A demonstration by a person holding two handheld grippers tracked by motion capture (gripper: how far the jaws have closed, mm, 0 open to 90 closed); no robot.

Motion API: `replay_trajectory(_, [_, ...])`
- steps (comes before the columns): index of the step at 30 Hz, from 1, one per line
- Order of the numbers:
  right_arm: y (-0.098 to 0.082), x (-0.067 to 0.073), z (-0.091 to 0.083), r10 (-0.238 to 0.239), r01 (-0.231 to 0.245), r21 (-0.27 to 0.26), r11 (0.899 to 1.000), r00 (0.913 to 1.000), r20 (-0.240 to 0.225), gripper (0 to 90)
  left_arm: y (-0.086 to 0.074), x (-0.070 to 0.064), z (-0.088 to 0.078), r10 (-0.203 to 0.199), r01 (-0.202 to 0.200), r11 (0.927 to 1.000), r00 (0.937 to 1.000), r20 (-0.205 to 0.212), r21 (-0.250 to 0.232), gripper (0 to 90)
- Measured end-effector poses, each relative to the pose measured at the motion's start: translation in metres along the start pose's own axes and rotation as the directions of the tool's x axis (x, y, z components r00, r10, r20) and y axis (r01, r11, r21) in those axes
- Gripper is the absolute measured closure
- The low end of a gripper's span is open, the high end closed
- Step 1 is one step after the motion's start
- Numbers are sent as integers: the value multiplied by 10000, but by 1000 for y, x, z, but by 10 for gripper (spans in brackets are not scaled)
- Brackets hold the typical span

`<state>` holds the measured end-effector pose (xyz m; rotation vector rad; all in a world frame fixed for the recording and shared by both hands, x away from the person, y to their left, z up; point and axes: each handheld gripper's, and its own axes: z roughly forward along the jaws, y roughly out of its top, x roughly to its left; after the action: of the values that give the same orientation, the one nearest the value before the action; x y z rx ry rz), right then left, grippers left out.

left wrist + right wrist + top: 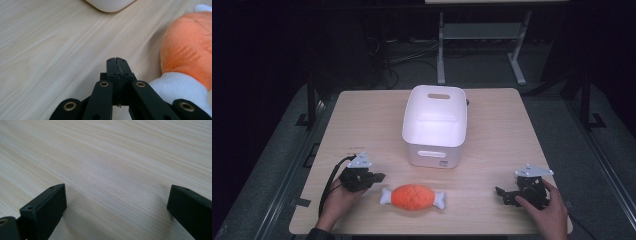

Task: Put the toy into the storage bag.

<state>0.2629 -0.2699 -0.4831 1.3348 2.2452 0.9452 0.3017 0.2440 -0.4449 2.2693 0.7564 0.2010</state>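
the plush meat-on-the-bone toy point(413, 196) lies flat on the wooden table point(502, 130) near its front edge, between the two hands and in front of the white plastic bin point(435, 125), apart from it; the left gripper point(374, 177) sits just beside the toy's white bone end, jaws pressed together with nothing between them, as the left gripper view shows the pads meeting in a thin seam while the orange body point(187, 45) bulges off to one side; the right gripper point(504, 194) rests low over bare wood well clear of the toy's other end, jaws spread wide and empty; the likely trouble is that the shut left claw cannot take the toy as it stands, so pushing forward would only nudge the soft toy sideways across the smooth wood, perhaps toward the front edge; a pinch on the rounded bone knob alone could also slip off, since the plush squashes and the heavier orange middle would sag and swing on any lift toward the bin.
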Motion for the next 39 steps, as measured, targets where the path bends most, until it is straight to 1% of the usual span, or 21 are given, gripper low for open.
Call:
replay_trajectory(6, [0, 0, 0, -6, 6, -2, 10000, 10000, 2, 19, 2, -7, 7, 183, -187, 9997, 9996, 212, 181, 897])
replay_trajectory(15, [0, 0, 0, -4, 4, -1, 10000, 10000, 2, 18, -2, -14, 5, 186, -196, 9996, 9989, 434, 221, 897])
replay_trajectory(16, [0, 0, 0, -2, 2, -2, 10000, 10000, 1, 19, -3, -15, 5, 258, -269, 9994, 9987, 442, 227, 896])
replay_trajectory(17, [0, 0, 0, 6, -6, 6, 10000, 10000, 3, 18, -4, -16, 5, 186, -197, 9995, 9987, 476, 232, 896])
replay_trajectory(19, [0, 0, 0, -4, 4, -1, 10000, 10000, 2, 19, -6, -18, 4, 208, -223, 9994, 9984, 524, 272, 897])
replay_trajectory(20, [0, 0, 0, 0, 0, 4, 10000, 10000, 3, 19, -7, -19, 3, 283, -301, 9990, 9982, 537, 324, 896])
replay_trajectory(22, [0, 0, 0, -4, 4, -1, 10000, 10000, 3, 19, -9, -21, 1, 154, -170, 9995, 9980, 606, 257, 896])
replay_trajectory(23, [0, 0, 0, -4, 4, -1, 10000, 10000, 2, 19, -9, -21, 0, 232, -251, 9992, 9979, 613, 311, 897])
replay_trajectory(24, [0, 0, 0, 6, -6, 6, 10000, 10000, 4, 19, -11, -23, 0, 109, -125, 9996, 9979, 640, 246, 897])
replay_trajectory(25, [0, 0, 0, 4, -4, 5, 10000, 10000, 4, 19, -12, -24, -1, 154, -169, 9996, 9979, 629, 238, 897])
replay_trajectory(29, [0, 0, 0, -2, 2, -2, 10000, 10000, 1, 18, -18, -29, -6, 35, -46, 9999, 9977, 673, 161, 891])
replay_trajectory(31, [0, 0, 0, 7, -7, 3, 10000, 10000, -1, 19, -20, -30, -8, 28, -44, 9997, 9976, 692, 232, 891])
replay_trajectory(34, [0, 0, 0, 3, -3, 5, 10000, 10000, 3, 19, -22, -33, -10, -173, 164, 9997, 9976, 666, 155, 891])
replay_trajectory(35, [0, 0, 0, -4, 4, 1, 10000, 10000, 3, 18, -23, -33, -11, -153, 141, 9997, 9977, 664, 193, 891])
replay_trajectory(37, [0, 0, 0, 0, 0, 1, 10000, 10000, 3, 19, -25, -36, -11, -248, 235, 9995, 9972, 712, 195, 892])
replay_trajectory(39, [0, 0, 0, 1, -1, -1, 10000, 10000, 3, 19, -27, -39, -12, -219, 200, 9995, 9970, 737, 252, 891])
